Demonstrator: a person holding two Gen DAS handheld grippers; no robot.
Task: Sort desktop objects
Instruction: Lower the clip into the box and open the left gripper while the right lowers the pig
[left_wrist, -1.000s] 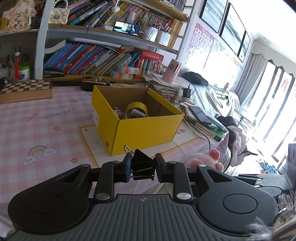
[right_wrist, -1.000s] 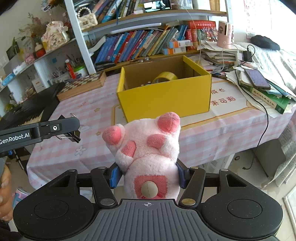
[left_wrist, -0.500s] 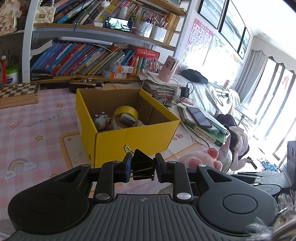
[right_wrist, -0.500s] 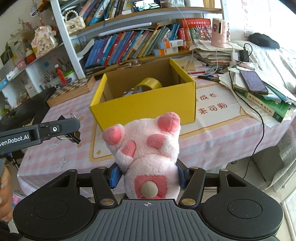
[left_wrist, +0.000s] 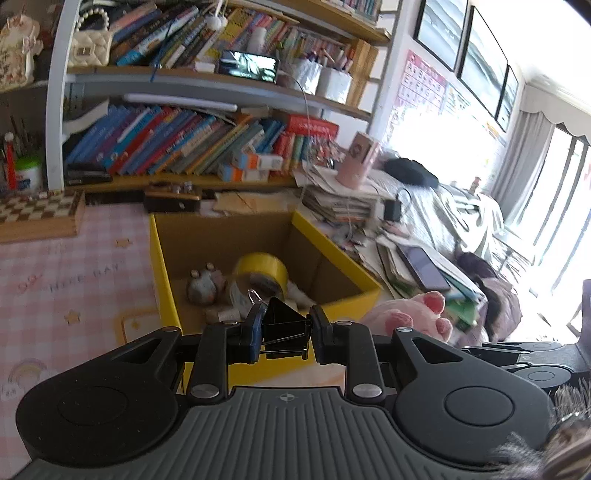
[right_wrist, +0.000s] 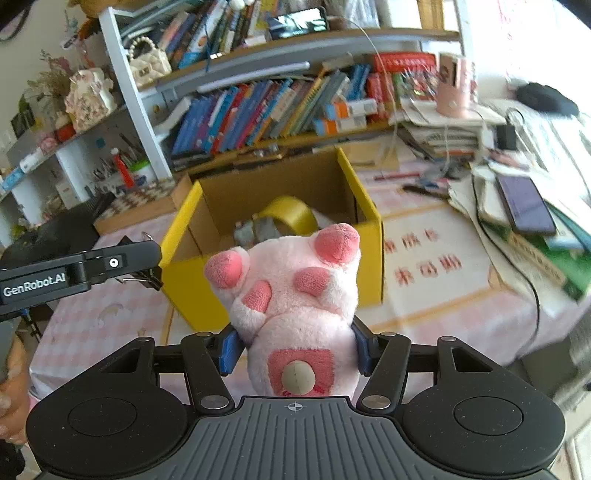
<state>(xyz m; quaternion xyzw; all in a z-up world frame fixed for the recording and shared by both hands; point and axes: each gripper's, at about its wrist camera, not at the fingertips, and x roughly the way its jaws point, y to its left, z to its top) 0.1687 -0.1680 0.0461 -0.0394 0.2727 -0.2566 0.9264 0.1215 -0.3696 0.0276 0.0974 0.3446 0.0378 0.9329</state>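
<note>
Left wrist view: left gripper (left_wrist: 284, 334) clamped tight on a black binder clip (left_wrist: 283, 326), yellow box (left_wrist: 354, 273) just past it at 12 o'clock holding a yellow tape roll (left_wrist: 261, 272) and small bits, pink plush toy (left_wrist: 406, 317) poking in at 3 o'clock. Right wrist view: right gripper (right_wrist: 295, 349) clamped on the pink plush toy (right_wrist: 295, 302), feet pointing up, yellow box (right_wrist: 369, 206) beyond at 12 o'clock on the pink checked tablecloth (right_wrist: 92, 325); left gripper (right_wrist: 147, 275) reaches in from 9 o'clock near the box's left corner.
</note>
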